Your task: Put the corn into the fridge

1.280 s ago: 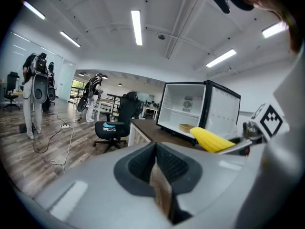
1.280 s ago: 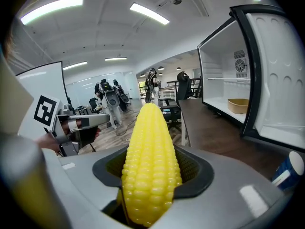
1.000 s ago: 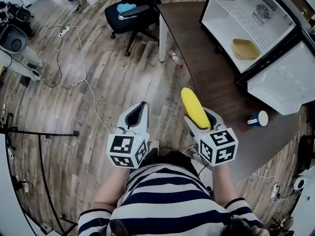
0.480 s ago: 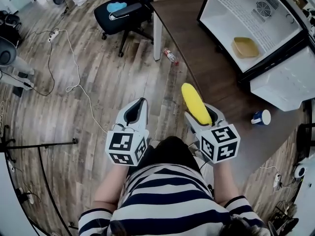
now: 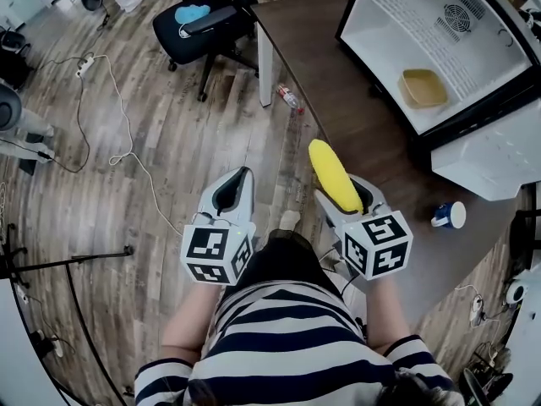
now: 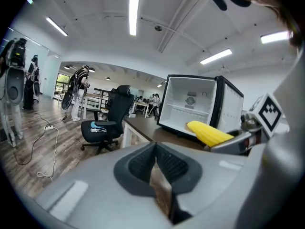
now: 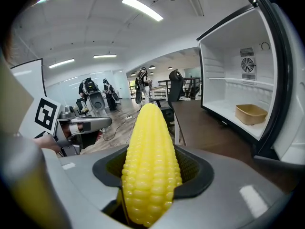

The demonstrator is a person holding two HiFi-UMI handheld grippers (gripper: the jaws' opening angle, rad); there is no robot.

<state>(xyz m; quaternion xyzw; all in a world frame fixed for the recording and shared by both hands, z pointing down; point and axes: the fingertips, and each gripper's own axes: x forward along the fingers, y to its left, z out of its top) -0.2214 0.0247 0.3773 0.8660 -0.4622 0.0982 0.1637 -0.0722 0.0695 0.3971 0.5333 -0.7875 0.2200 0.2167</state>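
A yellow corn cob (image 5: 333,175) sticks forward out of my right gripper (image 5: 345,198), which is shut on it; in the right gripper view the corn (image 7: 150,166) fills the middle. My left gripper (image 5: 233,194) is shut with nothing in it, held beside the right one over the floor. The small white fridge (image 5: 439,32) stands open on the dark table (image 5: 334,83) ahead and to the right. Its interior (image 7: 238,87) holds a tan tray (image 7: 250,113). The fridge also shows in the left gripper view (image 6: 190,104), with the corn (image 6: 208,133) in front.
A black office chair (image 5: 207,19) stands ahead left of the table. A blue and white cup (image 5: 446,216) lies on the table near the fridge door (image 5: 490,155). A plastic bottle (image 5: 288,98) and cables (image 5: 110,100) lie on the wooden floor.
The view has shifted slightly forward and right; the fridge and table sit a little closer. Both grippers hold the same pose, corn still gripped.
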